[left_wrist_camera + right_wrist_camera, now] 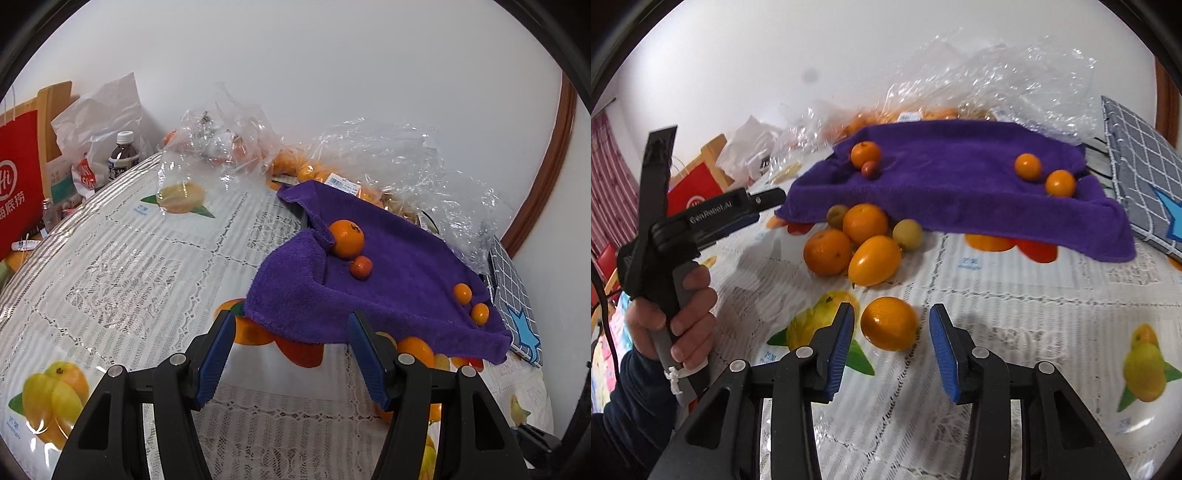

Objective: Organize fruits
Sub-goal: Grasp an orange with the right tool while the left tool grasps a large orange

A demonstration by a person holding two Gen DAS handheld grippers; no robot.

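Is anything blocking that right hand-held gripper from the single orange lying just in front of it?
Nothing visible. The orange lies alone on the tablecloth, between the open pads of the right hand-held gripper, untouched. The other fruit pile sits farther back.

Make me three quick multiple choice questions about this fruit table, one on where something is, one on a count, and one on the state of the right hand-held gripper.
1. Where is the lone orange nearest the right hand-held gripper?
A. On the purple towel
B. On the tablecloth, between the gripper's open fingers
C. Inside the plastic bag

2. How many fruits lie on top of the purple towel?
A. Two
B. Four
C. Seven

3. What is the state of the right hand-held gripper?
A. Open, pads not pressing on the orange
B. Shut on the orange
C. Shut on the towel

Answers:
1 B, the orange sits on the tablecloth with a blue pad on either side.
2 B, one pair sits at the towel's left end and one pair at its right.
3 A, gaps show between both pads and the orange.
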